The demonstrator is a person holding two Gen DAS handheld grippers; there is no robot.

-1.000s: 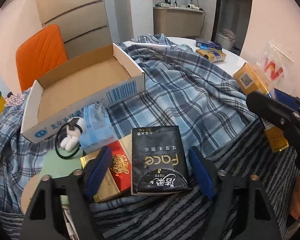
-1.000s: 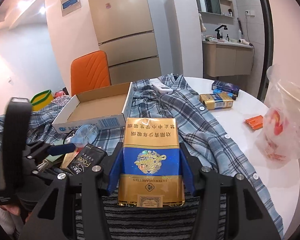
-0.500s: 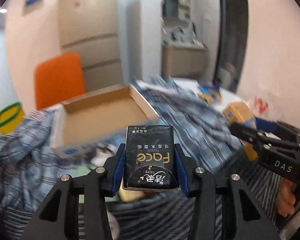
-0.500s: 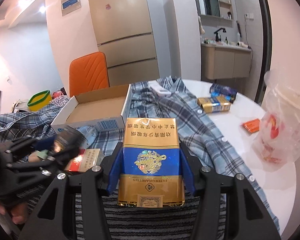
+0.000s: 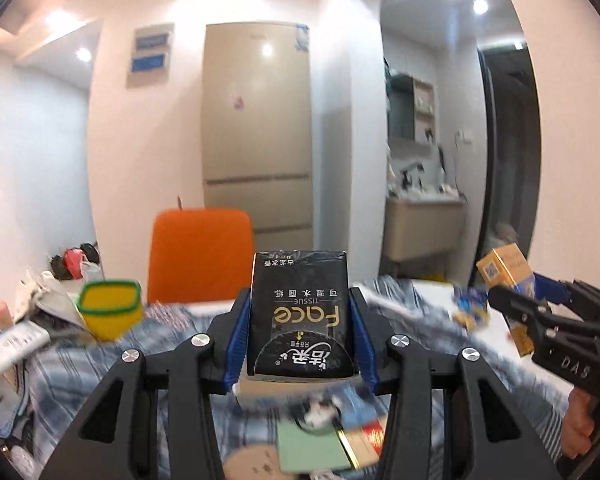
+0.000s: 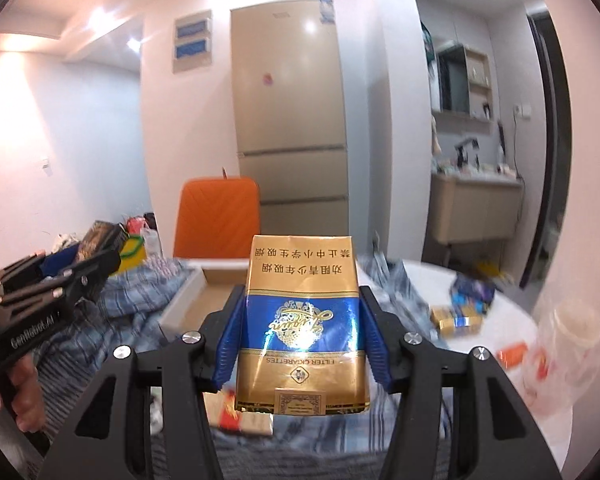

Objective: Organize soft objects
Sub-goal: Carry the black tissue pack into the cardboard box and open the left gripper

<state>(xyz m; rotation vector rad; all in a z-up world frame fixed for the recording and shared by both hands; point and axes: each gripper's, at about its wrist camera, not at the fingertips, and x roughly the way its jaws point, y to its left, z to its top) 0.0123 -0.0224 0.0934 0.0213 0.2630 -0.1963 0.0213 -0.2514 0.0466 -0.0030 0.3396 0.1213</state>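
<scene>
Gripping a black tissue pack (image 5: 300, 312), the left gripper (image 5: 300, 336) has both blue pads pressed against the pack's sides, and the pack stands upright between them, raised clear of the bench (image 6: 512, 308). Printing on the pack reads upside down in the left wrist view. The right gripper (image 6: 302, 336) is clamped in the same way on a gold and blue soft cigarette pack (image 6: 302, 320), held upright above the clutter, its lettering also inverted. Each gripper appears in the other's view: the right one at the far right edge with its pack, the left one at the far left edge, a hand (image 6: 18, 388) wrapped around its handle.

Below the held items, a blue plaid shirt (image 6: 132, 304) is spread over the bench. An open cardboard box (image 6: 204, 292) sits on it behind the cigarette pack. A green card (image 5: 312, 448) and a red and gold pack (image 6: 240, 412) lie under the grippers, blurred. More small packs (image 6: 460, 312) rest on the bare white bench to the right, near a clear plastic bag (image 6: 568, 344). An orange chair (image 5: 200, 252) stands behind the bench, with a yellow tub (image 5: 110, 312) to its left.
</scene>
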